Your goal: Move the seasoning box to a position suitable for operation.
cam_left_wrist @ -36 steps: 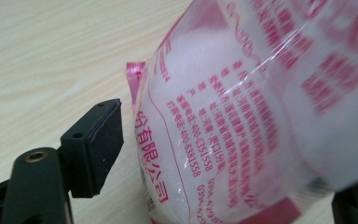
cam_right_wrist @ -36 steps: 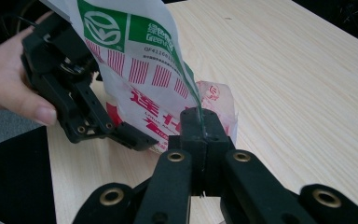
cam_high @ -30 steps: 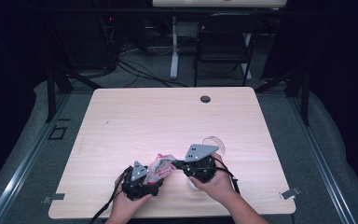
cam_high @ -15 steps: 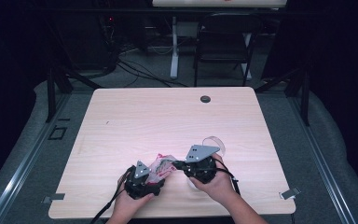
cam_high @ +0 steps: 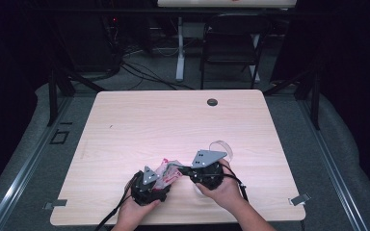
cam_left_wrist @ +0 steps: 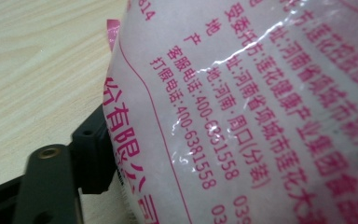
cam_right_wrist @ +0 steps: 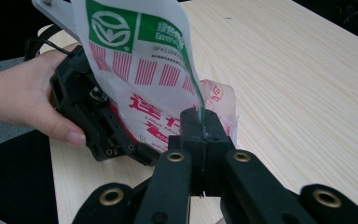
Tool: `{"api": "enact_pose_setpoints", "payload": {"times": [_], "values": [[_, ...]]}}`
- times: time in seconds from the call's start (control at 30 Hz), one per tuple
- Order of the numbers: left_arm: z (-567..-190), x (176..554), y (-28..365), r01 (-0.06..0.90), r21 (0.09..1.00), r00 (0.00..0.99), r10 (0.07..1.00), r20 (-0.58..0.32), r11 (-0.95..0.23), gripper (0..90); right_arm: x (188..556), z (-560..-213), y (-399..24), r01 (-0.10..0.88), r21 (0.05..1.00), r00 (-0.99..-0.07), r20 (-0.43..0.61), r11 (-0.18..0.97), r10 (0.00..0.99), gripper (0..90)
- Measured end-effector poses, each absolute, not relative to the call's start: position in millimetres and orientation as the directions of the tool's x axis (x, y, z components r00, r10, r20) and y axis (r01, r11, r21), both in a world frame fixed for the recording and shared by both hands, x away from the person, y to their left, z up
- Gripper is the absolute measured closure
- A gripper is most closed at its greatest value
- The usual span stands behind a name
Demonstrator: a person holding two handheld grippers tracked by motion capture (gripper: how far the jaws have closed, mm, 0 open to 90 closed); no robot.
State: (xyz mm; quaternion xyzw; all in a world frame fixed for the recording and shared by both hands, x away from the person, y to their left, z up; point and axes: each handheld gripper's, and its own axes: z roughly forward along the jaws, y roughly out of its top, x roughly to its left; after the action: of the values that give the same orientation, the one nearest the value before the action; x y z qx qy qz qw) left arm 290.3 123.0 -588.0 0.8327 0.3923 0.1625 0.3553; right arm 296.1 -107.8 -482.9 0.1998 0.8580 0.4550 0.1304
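1. One plastic packet (cam_high: pixel 167 169), white with pink print, near the front edge of the surface (cam_high: pixel 173 125), held between two tongs
2. Right tongs (cam_right_wrist: pixel 200 135) are clamped on its edge
3. Left tongs (cam_high: pixel 150 182): packet against one jaw; grip cannot be told
4. One pale wooden surface; dark room, one chair (cam_high: pixel 231 43) behind

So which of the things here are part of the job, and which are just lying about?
In use:
plastic packet, printed red and green
right gripper, shut on the packet's edge
left gripper, at the packet's other side

Lying about:
clear strip on the table
chair behind the table
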Motion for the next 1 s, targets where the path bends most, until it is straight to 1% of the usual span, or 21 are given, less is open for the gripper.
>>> {"api": "enact_pose_setpoints", "payload": {"times": [0.2,0.43,1.0], "values": [[-587.6,289.1,124.9,0.539,0.724,0.628,0.778,-0.005,-0.43,35.5,296.0,-482.7,-108.5,0.22,0.833,-0.887,-0.046,0.508,0.46,90.0],[-587.3,287.1,124.3,0.529,0.733,0.621,0.784,0.009,-0.428,42.4,296.5,-483.1,-108.8,0.221,0.835,-0.888,-0.041,0.504,0.458,90.0],[-586.1,285.6,125.0,0.497,0.751,0.626,0.779,0.035,-0.434,51.9,296.1,-483.5,-110.3,0.216,0.839,-0.889,-0.041,0.499,0.455,90.0]]}}
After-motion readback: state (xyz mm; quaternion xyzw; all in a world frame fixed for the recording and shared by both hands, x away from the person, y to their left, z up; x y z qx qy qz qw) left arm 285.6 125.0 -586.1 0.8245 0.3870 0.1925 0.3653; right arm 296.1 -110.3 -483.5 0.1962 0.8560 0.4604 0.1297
